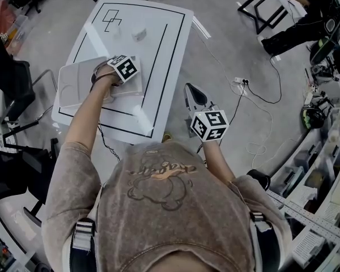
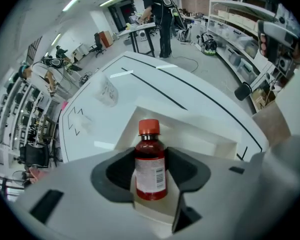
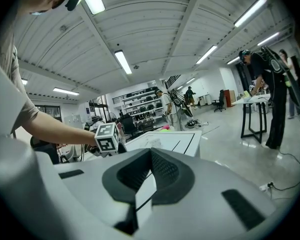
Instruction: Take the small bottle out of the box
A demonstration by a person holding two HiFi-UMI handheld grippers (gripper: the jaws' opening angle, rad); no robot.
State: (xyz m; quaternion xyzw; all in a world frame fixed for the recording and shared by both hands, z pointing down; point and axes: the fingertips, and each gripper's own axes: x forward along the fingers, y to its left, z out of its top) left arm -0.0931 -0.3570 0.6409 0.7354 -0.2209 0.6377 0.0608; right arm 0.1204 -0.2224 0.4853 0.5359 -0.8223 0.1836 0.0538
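A small bottle point(image 2: 150, 170) of red liquid with an orange cap and a white label stands upright inside an open white box point(image 2: 192, 129). My left gripper point(image 2: 151, 156) points steeply down into the box, and its dark pads press both sides of the bottle. In the head view this gripper point(image 1: 120, 79) is over the box point(image 1: 79, 86) at the near left of the white table point(image 1: 158, 44), and the bottle is hidden under it. My right gripper point(image 1: 194, 95) hangs off the table's right edge, its jaws point(image 3: 150, 151) shut with nothing in them.
A small clear object point(image 1: 139, 34) lies at the far middle of the table, seen too in the left gripper view point(image 2: 106, 91). Black lines are drawn on the tabletop. Cables point(image 1: 260, 95) trail on the floor to the right. A chair point(image 1: 11, 78) stands left, and a person point(image 1: 306, 16) stands at a far desk.
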